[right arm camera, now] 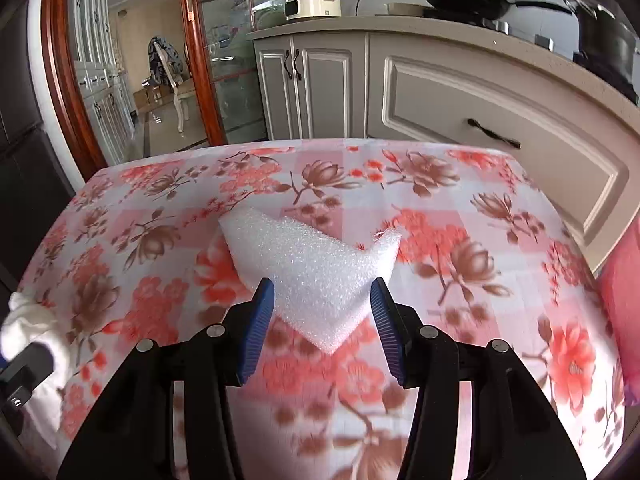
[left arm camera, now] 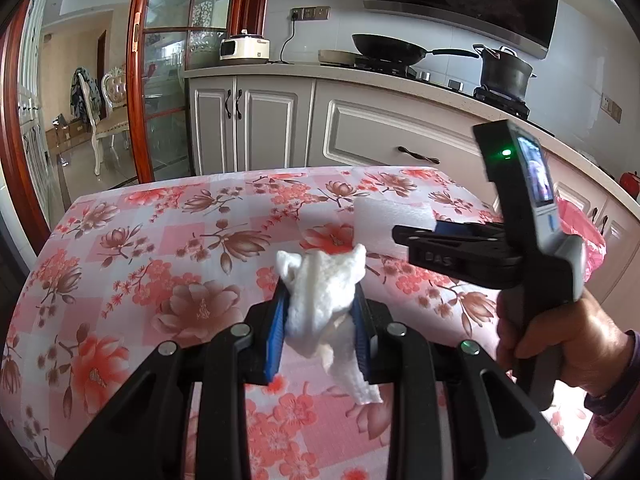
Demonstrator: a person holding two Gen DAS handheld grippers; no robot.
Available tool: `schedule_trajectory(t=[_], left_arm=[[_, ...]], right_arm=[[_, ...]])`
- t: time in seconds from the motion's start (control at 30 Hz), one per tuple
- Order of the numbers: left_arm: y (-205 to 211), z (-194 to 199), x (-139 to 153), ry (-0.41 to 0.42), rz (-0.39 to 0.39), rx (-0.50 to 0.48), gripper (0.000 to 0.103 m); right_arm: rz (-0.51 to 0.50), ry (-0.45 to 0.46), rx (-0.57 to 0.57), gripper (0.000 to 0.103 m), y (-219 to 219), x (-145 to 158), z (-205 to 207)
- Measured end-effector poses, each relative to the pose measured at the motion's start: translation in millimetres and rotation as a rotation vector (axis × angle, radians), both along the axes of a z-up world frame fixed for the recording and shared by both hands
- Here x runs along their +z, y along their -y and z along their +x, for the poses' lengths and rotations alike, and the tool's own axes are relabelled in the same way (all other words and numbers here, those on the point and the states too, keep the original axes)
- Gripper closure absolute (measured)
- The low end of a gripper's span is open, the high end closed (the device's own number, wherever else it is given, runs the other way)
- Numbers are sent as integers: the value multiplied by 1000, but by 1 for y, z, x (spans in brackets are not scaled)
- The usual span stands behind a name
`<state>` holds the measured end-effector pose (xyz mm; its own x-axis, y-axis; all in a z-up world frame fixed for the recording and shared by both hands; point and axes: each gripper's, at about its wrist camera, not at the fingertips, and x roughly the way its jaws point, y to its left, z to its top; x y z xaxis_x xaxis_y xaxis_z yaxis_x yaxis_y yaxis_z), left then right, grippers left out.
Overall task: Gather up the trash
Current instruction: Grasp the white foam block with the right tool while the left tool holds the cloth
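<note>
On the floral tablecloth [left arm camera: 160, 240], my left gripper [left arm camera: 321, 288] is shut on a crumpled white tissue [left arm camera: 316, 316], which bulges above the blue pads and hangs below them. The same tissue [right arm camera: 24, 328] shows at the left edge of the right wrist view. A white foam piece [right arm camera: 304, 256] sits between the blue pads of my right gripper [right arm camera: 320, 292]. Both pads touch its sides, and its top edge is creased. In the left wrist view the right gripper [left arm camera: 416, 230] reaches in from the right onto the foam [left arm camera: 380, 212], held by a person's hand [left arm camera: 560, 340].
A pink plastic bag [left arm camera: 588, 240] hangs past the table's right edge. Behind the table runs a grey cabinet front [right arm camera: 480, 92] under a counter with a wok [left arm camera: 388, 46], a pot [left arm camera: 504, 70] and a white cooker [left arm camera: 244, 48]. A glass door stands at far left.
</note>
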<state>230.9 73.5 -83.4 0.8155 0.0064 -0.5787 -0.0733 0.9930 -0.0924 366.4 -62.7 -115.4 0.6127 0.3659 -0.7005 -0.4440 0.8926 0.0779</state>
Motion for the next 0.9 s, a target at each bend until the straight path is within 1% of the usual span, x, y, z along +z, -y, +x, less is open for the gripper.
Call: schedule_trajectory(t=[0.03,0.1,0.17,0.2,0.27,0.3,0.33,0.37,0.43,0.53,0.67,0.7,0.73,0.83,0.9], left_arm=[[2,-2,0,2,3,-2,75],[4,-6,0,3,6,-6,75],[6,-7,-1,0,1,-8,75],[6,-8,0,-1,-1,-9,75],[7,-9,0,4,1,-10,75],[7,-9,1,5,3,-11,75],[8,-10,2,7,5,-11,75],[8,-10,2,8,6,-10,75],[8,-10,1,6,6,-9,75],[7,-8,-3,-3,7,-5,75],[4,-4,-7,0,15,20,75],[3,-2,-8,2,12,28,75],[2,-1,-9,3,12,34,75],[-1,4,-14,4,19,55,75],[-4,5,-18,5,21,71,75]], right_arm=[[26,0,11,54,5,3,-5],[33,6,44,55,8,6,-13],[66,-5,98,55,9,7,-21],[53,0,102,53,9,8,-24],[24,28,109,37,7,11,-30],[23,38,104,24,7,12,-32],[25,53,93,22,9,14,-33],[24,60,86,21,9,15,-33],[13,64,81,18,9,14,-27],[-15,77,96,18,4,10,-15],[-22,48,131,18,-4,1,2],[-19,40,142,23,-6,-3,4],[-16,27,156,32,-8,-7,4],[1,44,179,37,-10,-7,-2],[-1,56,184,39,-11,-6,-7]])
